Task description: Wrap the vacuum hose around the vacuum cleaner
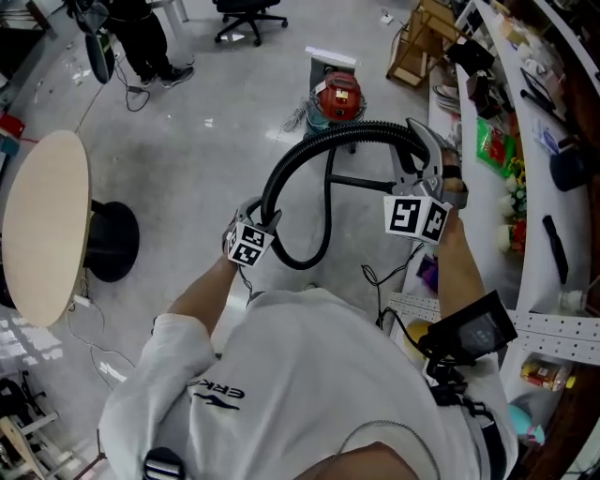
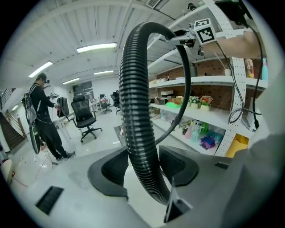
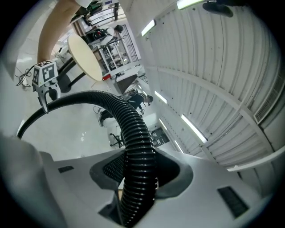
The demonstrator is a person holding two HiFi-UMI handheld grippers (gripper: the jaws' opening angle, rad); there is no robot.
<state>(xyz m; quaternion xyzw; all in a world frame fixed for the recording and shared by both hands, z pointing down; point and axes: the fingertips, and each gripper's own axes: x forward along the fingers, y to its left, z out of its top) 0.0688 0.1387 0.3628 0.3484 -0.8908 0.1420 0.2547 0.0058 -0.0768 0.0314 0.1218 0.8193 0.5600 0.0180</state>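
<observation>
A red vacuum cleaner (image 1: 337, 97) stands on the grey floor ahead of me. Its black ribbed hose (image 1: 323, 141) arches in the air between both grippers, and a lower loop sags in front of me and runs back toward the machine. My left gripper (image 1: 265, 217) is at the arch's left foot. In the left gripper view the hose (image 2: 136, 111) passes between its jaws (image 2: 142, 167), which sit loosely round it with a slim gap. My right gripper (image 1: 422, 155) holds the arch's right end. In the right gripper view it (image 3: 140, 171) is shut on the hose (image 3: 133, 129).
A round beige table (image 1: 42, 225) on a black base stands at the left. White shelving (image 1: 525, 141) crowded with items runs down the right side. A wooden rack (image 1: 422, 42), an office chair (image 1: 248, 19) and a standing person (image 1: 141, 37) are farther off. Thin cables lie on the floor near my feet.
</observation>
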